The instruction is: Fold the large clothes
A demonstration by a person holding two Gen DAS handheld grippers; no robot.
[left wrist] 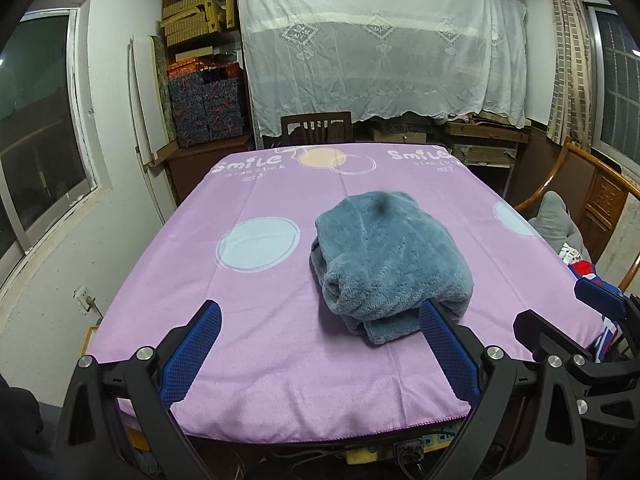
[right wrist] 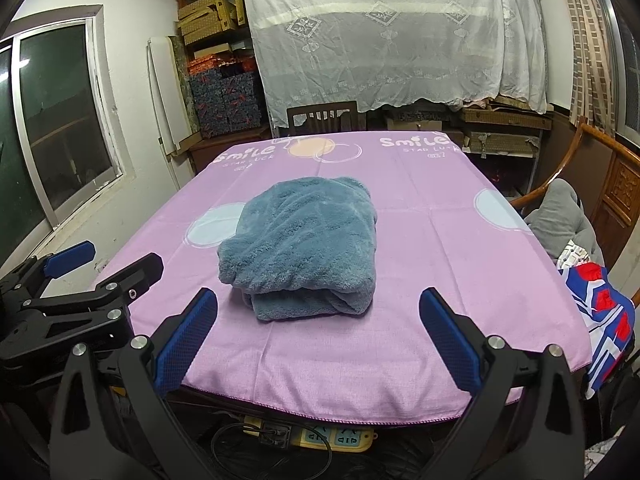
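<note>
Hovering released at the desk's (right wrist: 400, 368) near edge, both hand-held grippers, left (left wrist: 320, 356) and right (right wrist: 318, 344), are facing the folded fleece (right wrist: 300, 248) lying just ahead, so any tidying should be pinching loose bottom layers gently.

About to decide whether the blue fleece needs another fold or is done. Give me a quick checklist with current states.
1. Left tool open and empty: ok.
2. Right tool open and empty: ok.
3. Blue fleece folded into a compact bundle: ok.
4. Fleece lying wholly on the purple cloth, away from its edges: ok.
5. Both tools clear of the fleece: right ok; left cannot tell, one finger overlaps it in view.
6. Layers underneath even: cannot tell.
</note>
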